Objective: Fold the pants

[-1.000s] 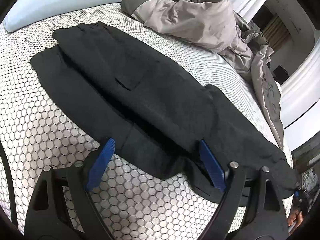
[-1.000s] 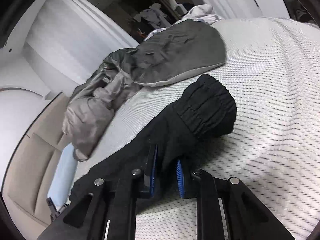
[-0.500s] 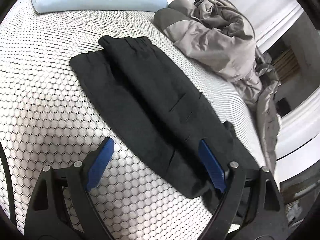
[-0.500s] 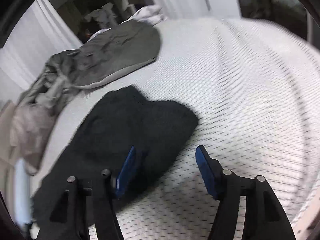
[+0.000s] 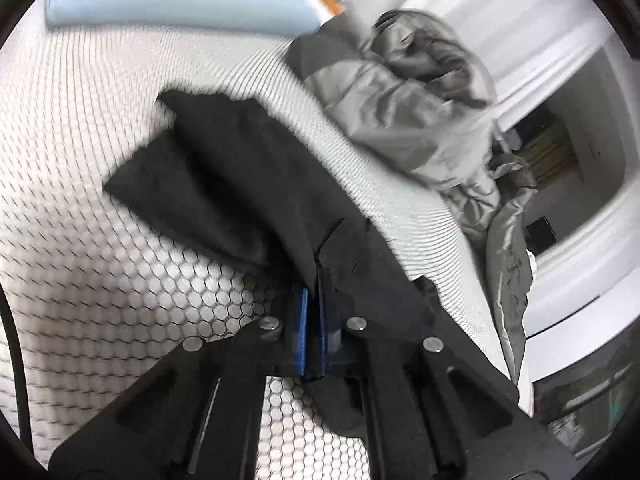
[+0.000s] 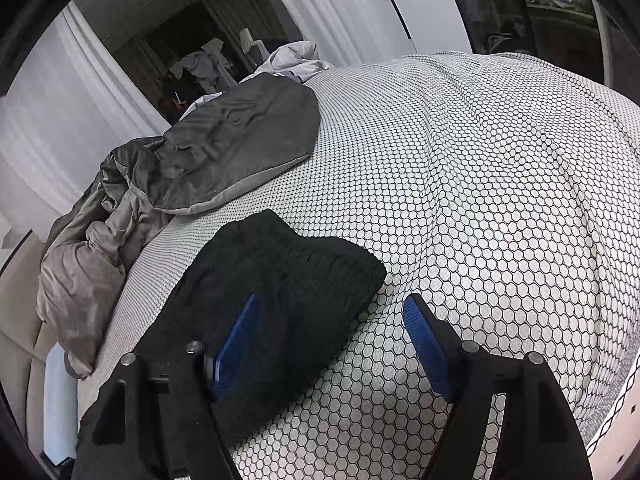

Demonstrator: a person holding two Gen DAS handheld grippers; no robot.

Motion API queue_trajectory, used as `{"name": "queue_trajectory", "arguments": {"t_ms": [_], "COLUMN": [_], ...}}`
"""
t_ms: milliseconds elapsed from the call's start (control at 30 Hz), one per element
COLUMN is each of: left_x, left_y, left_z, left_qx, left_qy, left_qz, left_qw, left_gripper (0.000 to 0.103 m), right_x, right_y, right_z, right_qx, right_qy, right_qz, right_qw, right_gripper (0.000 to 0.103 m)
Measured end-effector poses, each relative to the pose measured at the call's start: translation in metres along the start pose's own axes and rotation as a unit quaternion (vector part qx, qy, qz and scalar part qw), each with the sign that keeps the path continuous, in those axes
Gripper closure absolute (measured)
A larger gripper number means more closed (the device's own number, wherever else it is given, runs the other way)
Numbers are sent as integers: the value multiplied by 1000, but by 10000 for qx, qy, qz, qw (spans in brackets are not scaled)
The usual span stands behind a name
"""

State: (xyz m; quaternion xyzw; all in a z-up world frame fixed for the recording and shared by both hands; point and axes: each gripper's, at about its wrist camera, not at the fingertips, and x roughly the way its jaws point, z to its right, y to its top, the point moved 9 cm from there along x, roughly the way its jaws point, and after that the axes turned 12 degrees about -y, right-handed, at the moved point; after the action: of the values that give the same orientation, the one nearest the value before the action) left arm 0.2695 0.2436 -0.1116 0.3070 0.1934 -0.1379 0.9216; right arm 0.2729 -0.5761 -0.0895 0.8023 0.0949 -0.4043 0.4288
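The black pants (image 5: 240, 184) are spread on the honeycomb bed cover (image 6: 500, 200). A pinch of cloth is held tight in the left gripper (image 5: 313, 312) so it can be lifted and folded. The right gripper (image 6: 332, 340) is held wide open, with nothing in it, above the cuff end (image 6: 296, 264).

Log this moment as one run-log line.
left hand-held gripper: shut on black pants | right hand-held gripper: open over pants | surface: bed
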Motion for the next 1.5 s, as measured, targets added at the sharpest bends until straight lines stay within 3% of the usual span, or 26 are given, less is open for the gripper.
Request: {"name": "queue_trajectory", "arguments": {"t_ms": [67, 133, 200, 267, 300, 333, 400, 600, 733, 767, 800, 833, 933, 1000, 1067, 1167, 1200, 1267, 1333, 1400, 1500], "left_x": [-4, 8, 14, 8, 4, -1, -5, 11, 23, 26, 25, 23, 18, 17, 14, 9, 7, -3, -13, -15, -2], "left_y": [1, -4, -11, -8, -6, -3, 0, 0, 5, 5, 4, 4, 2, 2, 1, 2, 4, 10, 16, 18, 21], "left_z": [-4, -28, -43, -42, -40, -36, -32, -32, -34, -34, -35, -35, -38, -39, -41, -45, -47, -54, -59, -61, -62], "left_qx": [218, 145, -274, -536, -543, -483, -361, -383, -333, -344, -346, -330, -376, -371, -307, -178, -148, -56, -9, -90, -318], "left_qy": [227, 782, 734, 491, 448, 405, 436, 386, 470, 467, 453, 430, 398, 401, 464, 699, 816, 1118, 1256, 1126, 781], "left_qz": [-56, -351, -525, -408, -353, -273, -169, -426, -363, -362, -360, -353, -359, -371, -386, -377, -344, -202, -46, -39, -195], "left_qw": [9995, 9962, 9955, 9965, 9969, 9976, 9983, 9976, 9977, 9977, 9977, 9979, 9979, 9978, 9977, 9967, 9960, 9935, 9921, 9936, 9962], "left_gripper": [100, 93, 90, 86, 76, 58, 35, 34, 34, 34, 34, 34, 34, 34, 34, 34, 34, 34, 34, 34, 34], "right_x": [0, 1, 3, 6, 6, 6, 6, 21, 46, 51, 57, 58, 19, -5, 0, 54, 61, 51, 33, 16, 7], "right_y": [0, -2, -5, -8, -10, -10, -11, -23, -30, -30, -30, -30, -17, -10, -10, -32, -37, -30, -18, -6, -2], "right_z": [-2, -2, -3, -5, -7, -8, -8, -6, -14, -17, -20, -25, -49, -53, -41, -5, -1, -2, 3, 11, 13], "right_qx": [-32, -81, -116, -114, -96, -65, -10, 220, 293, 336, 357, 307, -348, -590, -553, -413, -430, -251, -145, 45, 258], "right_qy": [26, 8, 3, 53, 96, 174, 333, 657, 738, 800, 830, 862, 1099, 1035, 790, -255, -350, -194, -294, -496, -388], "right_qz": [22, 6, -52, -120, -140, -167, -247, -776, -966, -958, -950, -971, -355, -60, -76, -787, -917, -759, -389, 81, 188], "right_qw": [10000, 10000, 9999, 9998, 9998, 9997, 9991, 9946, 9922, 9916, 9914, 9911, 9927, 9929, 9953, 9957, 9942, 9966, 9987, 9987, 9987], "right_gripper": [27, 27, 27, 27, 27, 27, 26, 25, 24, 28, 60, 79, 89, 90, 90, 86, 86, 77, 42, 29, 29]}}
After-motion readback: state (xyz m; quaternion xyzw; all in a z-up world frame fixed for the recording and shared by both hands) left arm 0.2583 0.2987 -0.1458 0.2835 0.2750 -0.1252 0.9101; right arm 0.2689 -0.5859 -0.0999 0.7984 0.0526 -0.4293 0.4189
